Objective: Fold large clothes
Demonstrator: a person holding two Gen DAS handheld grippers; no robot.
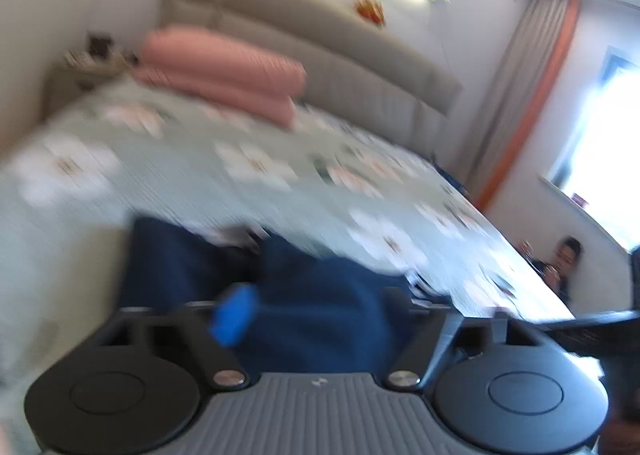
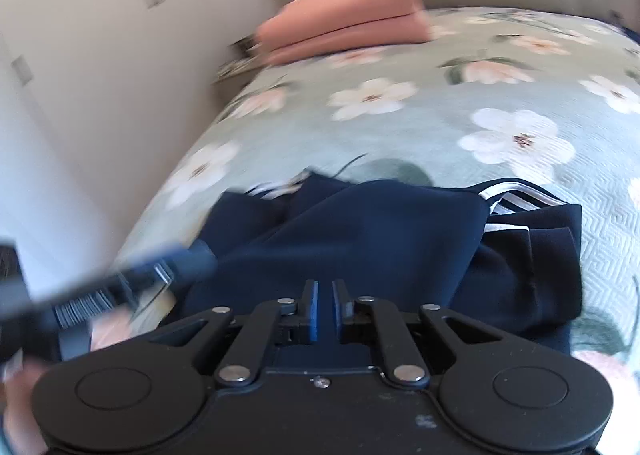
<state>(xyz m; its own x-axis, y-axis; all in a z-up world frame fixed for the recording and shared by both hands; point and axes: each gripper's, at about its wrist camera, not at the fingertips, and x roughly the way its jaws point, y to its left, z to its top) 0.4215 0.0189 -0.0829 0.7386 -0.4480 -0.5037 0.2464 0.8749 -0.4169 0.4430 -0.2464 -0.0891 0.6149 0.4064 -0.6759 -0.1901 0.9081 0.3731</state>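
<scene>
A navy garment [image 2: 360,231] with white stripes [image 2: 516,195] lies crumpled on the flowered bed cover [image 2: 400,127]. In the right wrist view my right gripper [image 2: 324,295] has its blue pads [image 2: 312,307] close together with navy cloth in the narrow gap. The left gripper [image 2: 160,267] comes in blurred from the left and meets the garment's edge. In the left wrist view, which is badly smeared, my left gripper [image 1: 316,307] has bunched navy garment [image 1: 320,287] filling the space from its blue pad [image 1: 234,315] to the hidden other finger.
Two pink pillows [image 1: 224,67] are stacked by the beige headboard [image 1: 340,43]. A nightstand [image 1: 88,63] stands at the bed's far corner by a white wall [image 2: 100,75]. A person [image 1: 564,259] sits low beyond the bed near a curtain [image 1: 520,95] and a bright window [image 1: 600,135].
</scene>
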